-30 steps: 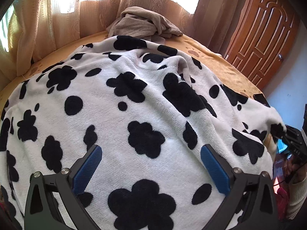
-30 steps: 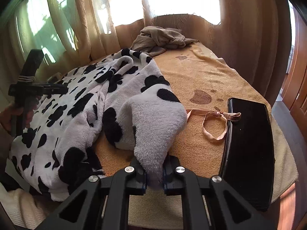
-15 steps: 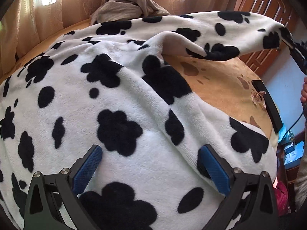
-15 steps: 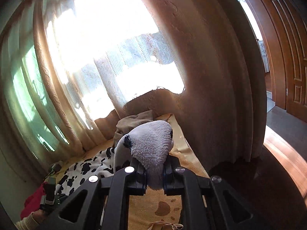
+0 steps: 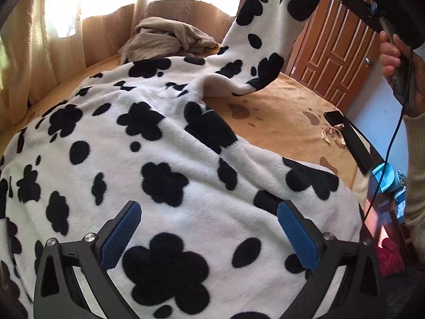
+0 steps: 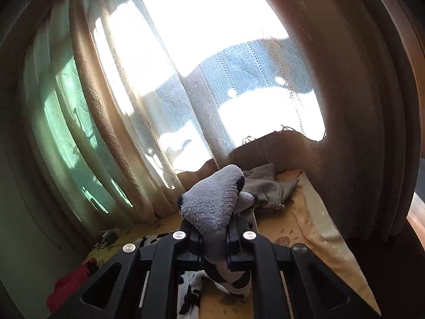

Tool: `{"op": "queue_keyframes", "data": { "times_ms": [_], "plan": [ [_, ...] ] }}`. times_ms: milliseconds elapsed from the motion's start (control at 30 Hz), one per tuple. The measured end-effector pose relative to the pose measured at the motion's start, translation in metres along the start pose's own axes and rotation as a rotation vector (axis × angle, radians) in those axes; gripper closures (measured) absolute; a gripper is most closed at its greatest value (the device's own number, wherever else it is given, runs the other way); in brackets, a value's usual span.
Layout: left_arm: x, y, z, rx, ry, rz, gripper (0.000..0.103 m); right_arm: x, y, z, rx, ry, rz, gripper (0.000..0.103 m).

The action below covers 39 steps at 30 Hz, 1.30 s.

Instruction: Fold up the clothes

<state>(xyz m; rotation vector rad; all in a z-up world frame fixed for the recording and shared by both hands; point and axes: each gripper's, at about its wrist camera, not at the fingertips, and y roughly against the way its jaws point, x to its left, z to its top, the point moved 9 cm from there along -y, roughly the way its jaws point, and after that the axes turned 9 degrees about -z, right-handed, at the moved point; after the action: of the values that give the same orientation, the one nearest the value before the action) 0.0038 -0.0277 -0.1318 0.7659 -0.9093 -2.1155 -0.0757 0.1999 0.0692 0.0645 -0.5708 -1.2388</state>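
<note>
The cow-spotted fleece garment [image 5: 164, 143], plush white with black flower-shaped blotches, lay heaped on the bed a second ago with its right edge down by the mattress corner; now that edge has been hoisted high, a long flap [image 5: 265, 26] hanging from the upper right of the left wrist view, while the bulk still spreads over the bedspread [image 5: 281, 111], whose orange paw-print terry is newly uncovered beneath the lifted part. The right gripper [image 6: 213, 235] has its jaws pinched tight on a thick fold of the fleece [image 6: 212, 199], which bulges out above the fingers, and it has swung up from looking across the bed to facing the sunlit embossed curtain [image 6: 186, 66]. The right hand [image 5: 393, 50] shows at the upper right of the left wrist view, gripping the tool's handle. The left gripper [image 5: 208, 232] hovers over the near part of the garment, its ribbed blue pads [image 5: 120, 235] spread wide and holding nothing. A crumpled beige cloth [image 5: 164, 37] lies at the far end, and a flat black board [image 5: 350, 138] rests at the bed's right edge.
</note>
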Motion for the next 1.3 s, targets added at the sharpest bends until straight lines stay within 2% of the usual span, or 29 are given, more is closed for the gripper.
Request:
{"op": "queue_keyframes", "data": {
  "times_ms": [133, 333, 500, 667, 767, 833, 867, 900, 933, 1000, 1100, 1200, 1267, 1300],
  "plan": [
    [0.055, 0.035, -0.005, -0.076, 0.109, 0.057, 0.0, 0.078, -0.039, 0.002, 0.036, 0.087, 0.101, 0.09],
    [0.134, 0.078, -0.03, -0.153, 0.269, 0.114, 0.0, 0.182, -0.109, -0.032, 0.145, 0.231, 0.179, 0.09],
    [0.171, 0.096, -0.051, -0.189, 0.336, 0.114, 0.0, 0.241, -0.178, -0.096, 0.293, 0.352, 0.196, 0.09],
    [0.195, 0.101, -0.065, -0.195, 0.38, 0.104, 0.0, 0.278, -0.234, -0.173, 0.454, 0.465, 0.204, 0.09],
    [0.201, 0.103, -0.067, -0.191, 0.38, 0.107, 0.0, 0.286, -0.256, -0.215, 0.529, 0.548, 0.179, 0.088],
    [0.204, 0.105, -0.065, -0.193, 0.375, 0.112, 0.0, 0.289, -0.265, -0.236, 0.572, 0.575, 0.177, 0.079],
    [0.205, 0.106, -0.064, -0.196, 0.372, 0.116, 0.0, 0.29, -0.267, -0.241, 0.59, 0.573, 0.186, 0.058],
    [0.207, 0.107, -0.062, -0.199, 0.368, 0.124, 0.0, 0.29, -0.268, -0.246, 0.607, 0.57, 0.196, 0.031],
    [0.208, 0.107, -0.06, -0.201, 0.364, 0.135, 0.0, 0.292, -0.266, -0.247, 0.616, 0.564, 0.215, 0.022],
    [0.211, 0.107, -0.056, -0.203, 0.361, 0.143, 0.0, 0.299, -0.254, -0.242, 0.605, 0.575, 0.273, 0.021],
    [0.214, 0.11, -0.047, -0.217, 0.364, 0.148, 0.0, 0.296, -0.232, -0.214, 0.532, 0.553, 0.29, 0.021],
    [0.217, 0.114, -0.031, -0.24, 0.355, 0.16, 0.0, 0.261, -0.22, -0.176, 0.454, 0.463, 0.194, 0.021],
    [0.221, 0.108, -0.012, -0.239, 0.34, 0.172, 0.0, 0.226, -0.216, -0.155, 0.416, 0.413, 0.085, 0.021],
    [0.223, 0.104, -0.002, -0.234, 0.332, 0.178, 0.0, 0.211, -0.218, -0.156, 0.43, 0.397, 0.044, 0.021]
  ]
}}
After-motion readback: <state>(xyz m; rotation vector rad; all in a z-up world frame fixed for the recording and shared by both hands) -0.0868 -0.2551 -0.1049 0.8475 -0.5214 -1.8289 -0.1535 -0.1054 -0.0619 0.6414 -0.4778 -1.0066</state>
